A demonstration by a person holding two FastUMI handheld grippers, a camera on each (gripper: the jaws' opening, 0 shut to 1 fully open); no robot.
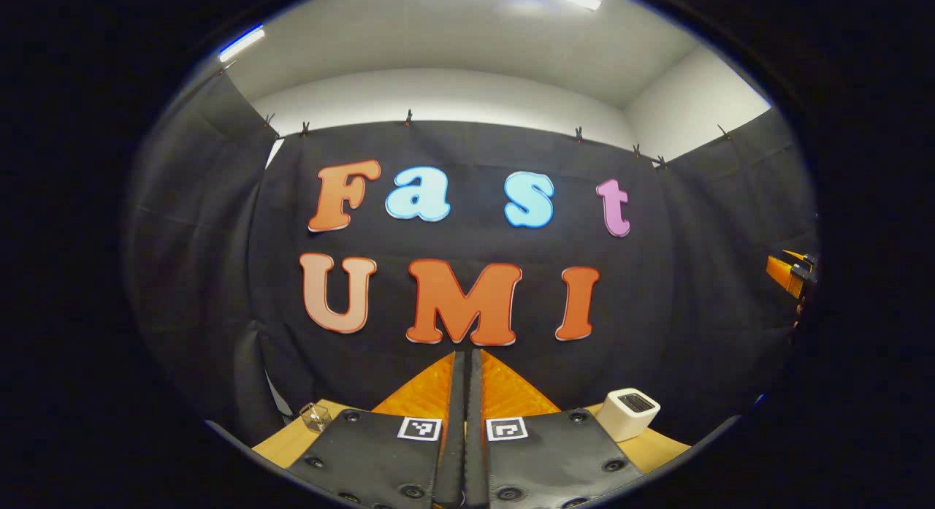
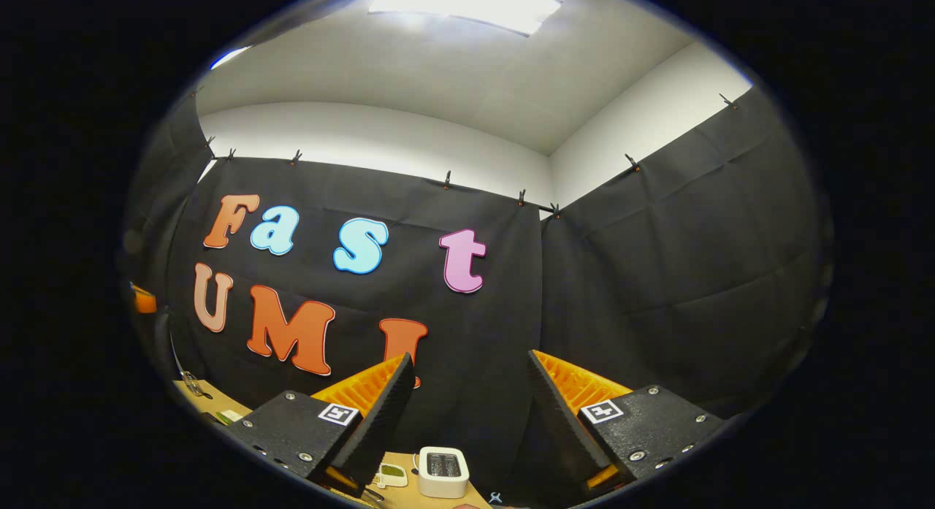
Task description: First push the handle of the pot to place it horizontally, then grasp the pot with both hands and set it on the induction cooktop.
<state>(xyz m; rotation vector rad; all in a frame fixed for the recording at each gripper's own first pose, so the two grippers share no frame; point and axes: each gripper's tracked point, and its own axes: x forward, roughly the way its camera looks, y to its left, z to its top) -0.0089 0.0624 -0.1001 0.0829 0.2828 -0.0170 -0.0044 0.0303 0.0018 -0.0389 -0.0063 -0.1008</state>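
While left gripper closed, right gripper open, toaster below.

Tabletop wood-look, matt; toaster white glossy plastic; small box clear plastic.

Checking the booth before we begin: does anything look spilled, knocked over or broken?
Nothing stands out. The white toaster sits upright on the wooden table, the small clear cube rests near its far edge, and no spill shows.
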